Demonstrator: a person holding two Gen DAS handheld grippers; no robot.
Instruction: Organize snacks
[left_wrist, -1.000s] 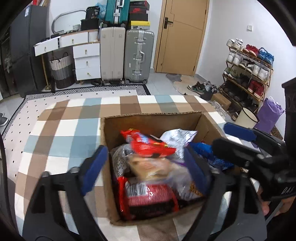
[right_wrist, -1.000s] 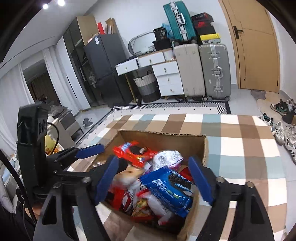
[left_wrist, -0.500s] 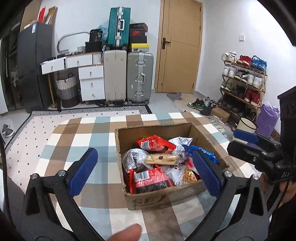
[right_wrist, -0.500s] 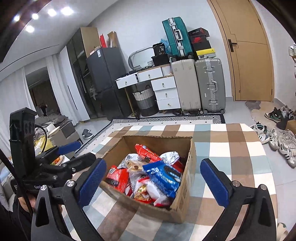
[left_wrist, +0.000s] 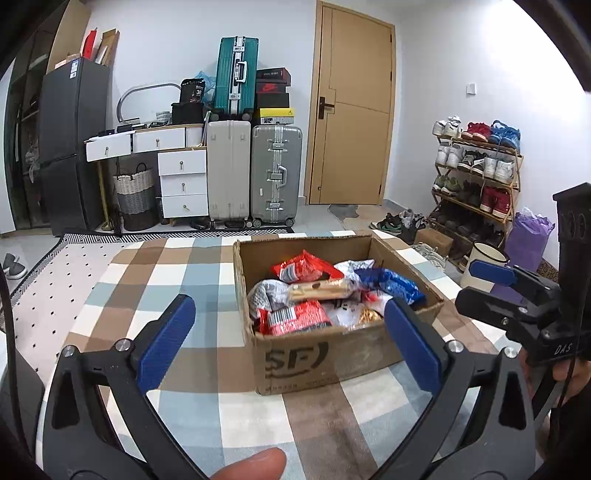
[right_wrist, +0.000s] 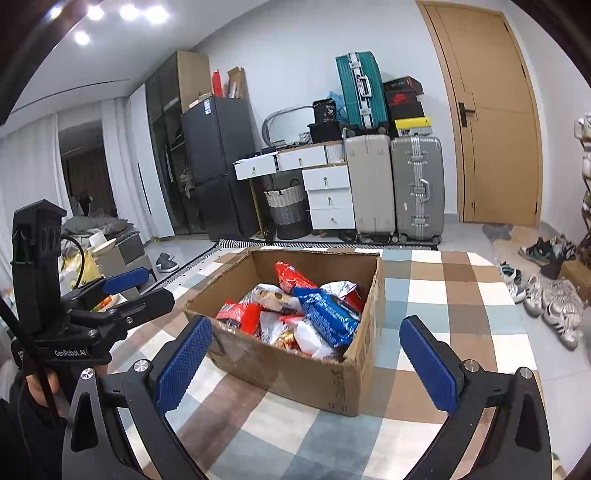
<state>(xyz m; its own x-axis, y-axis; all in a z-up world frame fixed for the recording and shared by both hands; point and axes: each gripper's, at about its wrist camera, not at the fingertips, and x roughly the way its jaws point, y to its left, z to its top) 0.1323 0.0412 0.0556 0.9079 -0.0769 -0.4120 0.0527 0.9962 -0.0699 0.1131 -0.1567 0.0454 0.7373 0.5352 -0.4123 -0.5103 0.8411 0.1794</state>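
An open cardboard box stands on the checked tablecloth. It holds several snack packs: a red pack, a blue cookie pack, a tan bar and a red pack with a barcode. The box also shows in the right wrist view with the blue pack on top. My left gripper is open and empty, in front of the box. My right gripper is open and empty, also short of the box.
Suitcases, white drawers and a black fridge stand behind the table. A shoe rack is at the right by the door. Shoes lie on the floor right of the table.
Both grippers have pulled back and up from over the box. The box and its snacks now sit farther off and wholly in view. Both stay open and empty.
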